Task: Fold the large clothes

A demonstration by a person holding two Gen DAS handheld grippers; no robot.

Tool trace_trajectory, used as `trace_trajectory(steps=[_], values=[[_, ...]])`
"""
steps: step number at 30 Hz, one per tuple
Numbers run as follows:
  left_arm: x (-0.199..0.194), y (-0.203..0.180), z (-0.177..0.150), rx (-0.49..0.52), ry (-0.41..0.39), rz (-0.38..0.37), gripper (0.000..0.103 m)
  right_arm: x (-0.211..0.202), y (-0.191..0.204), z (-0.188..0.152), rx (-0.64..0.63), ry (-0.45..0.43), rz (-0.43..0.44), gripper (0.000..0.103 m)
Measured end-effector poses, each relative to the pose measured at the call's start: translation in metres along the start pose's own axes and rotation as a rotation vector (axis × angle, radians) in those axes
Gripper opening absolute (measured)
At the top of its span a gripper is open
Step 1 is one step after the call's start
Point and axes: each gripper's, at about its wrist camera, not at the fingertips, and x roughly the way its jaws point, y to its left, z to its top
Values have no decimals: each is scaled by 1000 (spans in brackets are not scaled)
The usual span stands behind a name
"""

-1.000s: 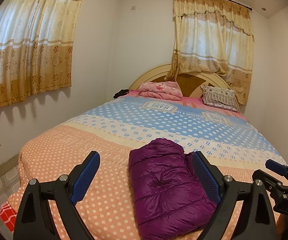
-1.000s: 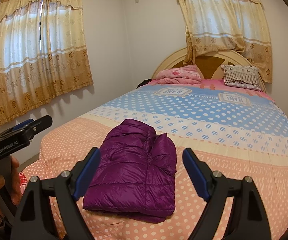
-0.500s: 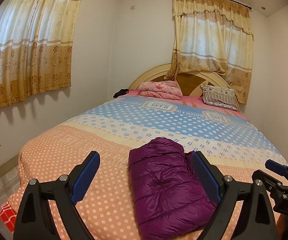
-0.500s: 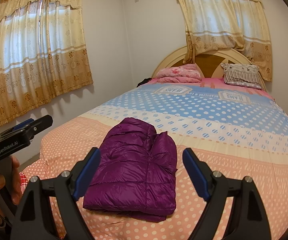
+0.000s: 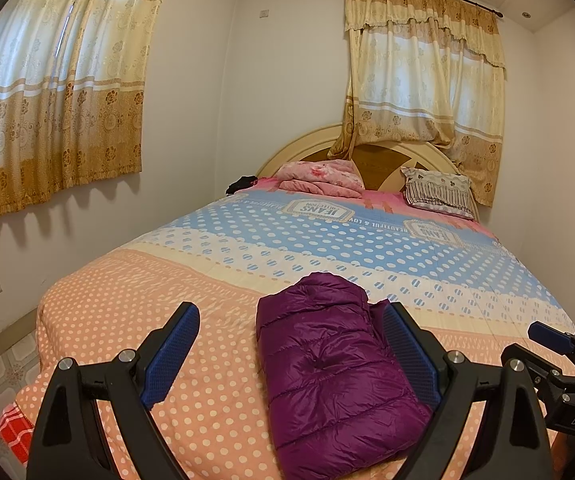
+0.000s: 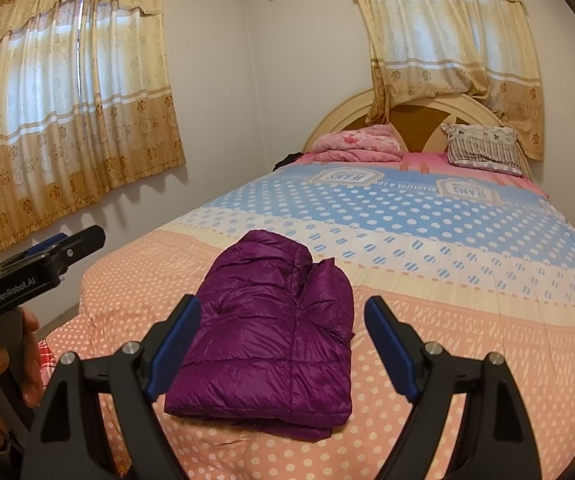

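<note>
While both grippers hang above the near end of the bed (image 5: 127, 300), a folded purple down jacket (image 5: 327, 372) lies flat on the peach polka-dot part of the bedspread (image 6: 467, 320), close to the near edge and roughly midway across it. In the left wrist view the left gripper (image 5: 287, 344) has its blue-padded tongs spread wide; the jacket's left part shows in the gap between them and its right part runs behind the right tong, with nothing pinched. In the right wrist view the right gripper (image 6: 283, 340) is likewise spread wide, with the jacket seen in the gap and no pad pressing on it.

White lettering "GenRobot.AI" runs along the black body of the left gripper as the right wrist view shows it at the left edge, where a hand (image 6: 3, 368) grips its handle. In the left wrist view the black body of the right gripper at the lower right carries the letters "DAS".

Printed badges (image 5: 315, 209) on the blue band of the bedspread read "JEANS", upside down from here, and the strip beside them reads "BEAUTIFUL & LOV", the rest cut off. A folded pink quilt (image 5: 319, 178) and a striped pillow (image 5: 439, 192) lie at the far end by the headboard (image 5: 379, 156).
</note>
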Motion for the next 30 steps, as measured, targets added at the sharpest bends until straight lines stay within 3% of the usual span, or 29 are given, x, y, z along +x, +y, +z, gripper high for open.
trace_trajectory(steps=[17,30], values=[[2,-1,-2,2,15,-30,93,1,-1,-2,-2,3,3,86],[5,-2,-3,33,11,5,93,1,-1,-4,-6,7,5,86]])
